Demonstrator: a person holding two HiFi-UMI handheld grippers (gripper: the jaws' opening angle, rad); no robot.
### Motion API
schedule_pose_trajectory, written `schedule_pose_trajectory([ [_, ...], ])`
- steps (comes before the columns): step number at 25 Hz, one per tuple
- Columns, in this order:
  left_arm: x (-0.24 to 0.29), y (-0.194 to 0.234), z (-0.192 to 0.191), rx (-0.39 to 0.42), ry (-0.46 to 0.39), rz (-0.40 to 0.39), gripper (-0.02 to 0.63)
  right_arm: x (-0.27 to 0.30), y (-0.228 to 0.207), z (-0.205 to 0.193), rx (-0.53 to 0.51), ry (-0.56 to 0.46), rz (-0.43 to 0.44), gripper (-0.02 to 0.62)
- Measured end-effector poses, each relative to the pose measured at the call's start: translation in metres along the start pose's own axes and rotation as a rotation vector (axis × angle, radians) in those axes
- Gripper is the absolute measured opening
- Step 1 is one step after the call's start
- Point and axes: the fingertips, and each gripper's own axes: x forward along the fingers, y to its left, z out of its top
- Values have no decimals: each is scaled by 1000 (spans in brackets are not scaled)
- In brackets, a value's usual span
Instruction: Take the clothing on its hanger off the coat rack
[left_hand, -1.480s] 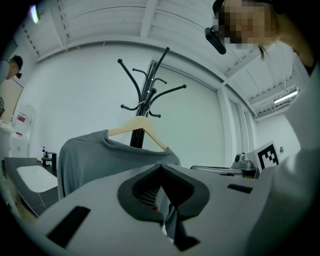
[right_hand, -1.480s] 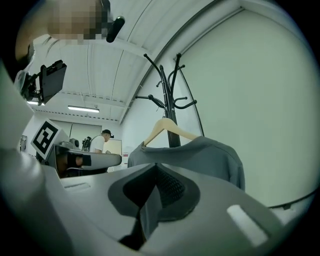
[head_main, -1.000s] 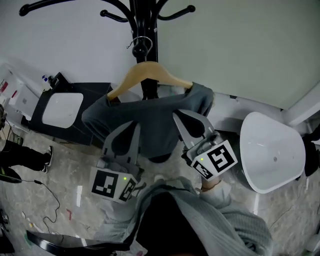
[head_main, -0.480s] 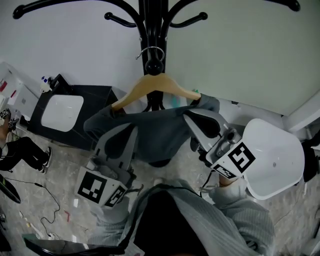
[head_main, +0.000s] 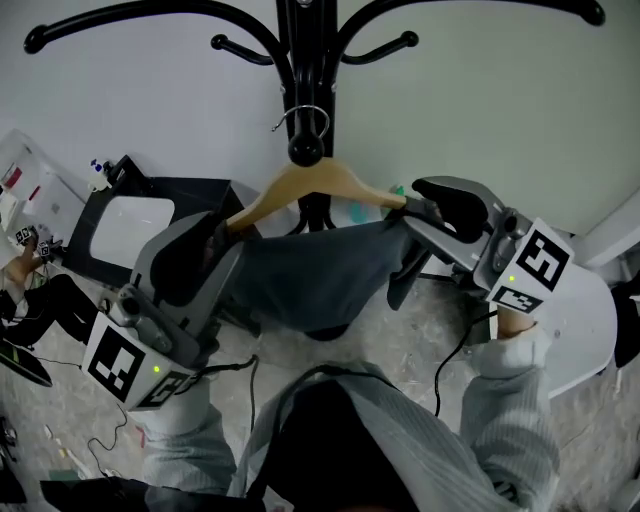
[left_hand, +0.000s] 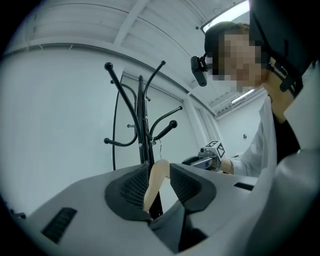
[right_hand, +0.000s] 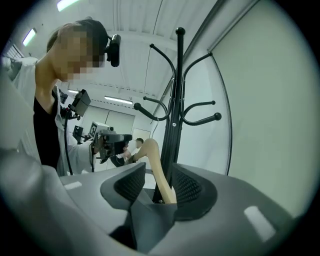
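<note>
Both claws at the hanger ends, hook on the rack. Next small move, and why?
Probably close both claws on the wooden hanger. The left claw and right claw are opening, each with a hanger arm between its jaws but not pinched, and the hook hangs on the coat rack.

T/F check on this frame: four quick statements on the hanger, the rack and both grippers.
1. The hook of the hanger hangs on the coat rack. True.
2. The clothing on the hanger is red. False: it is grey.
3. The left gripper and the right gripper each have one end of the hanger between their fingers. True. Both sets of fingers are opening, with the wooden arm between them.
4. The right gripper grips the coat rack's pole. False: it is at the hanger's right end, off the pole.
</note>
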Motion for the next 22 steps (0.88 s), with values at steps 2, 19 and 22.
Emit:
schedule_pose_trajectory([
  [2,4,4,5,9,11,-66,129,3,-6,1,1,34,44,164],
  [19,38,13,-103,240,560,-479,178,62,11,-50,-11,450,532,232],
  [22,35,10,-115,205,584,-527,176,65,16,-64,-39,506,564,232],
])
